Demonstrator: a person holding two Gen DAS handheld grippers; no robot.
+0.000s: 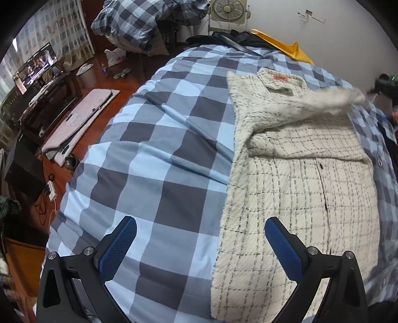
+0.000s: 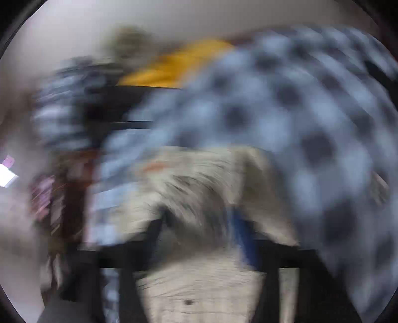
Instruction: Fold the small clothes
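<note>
One shirt lengthwise, collar far end

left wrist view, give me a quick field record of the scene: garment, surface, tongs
garment: cream checked jacket, orange collar tag, lying flat
fold: one sleeve lies blurred across the chest
surface: blue and grey checked bedcover
left tongs: open, empty, above the jacket's edge
right tongs: blurred, pads apart, cream cloth in front of them
background: fan, lit screen

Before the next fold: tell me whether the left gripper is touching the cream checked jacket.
Apart. The left wrist view shows the left gripper open above the jacket, nothing between its pads.
</note>
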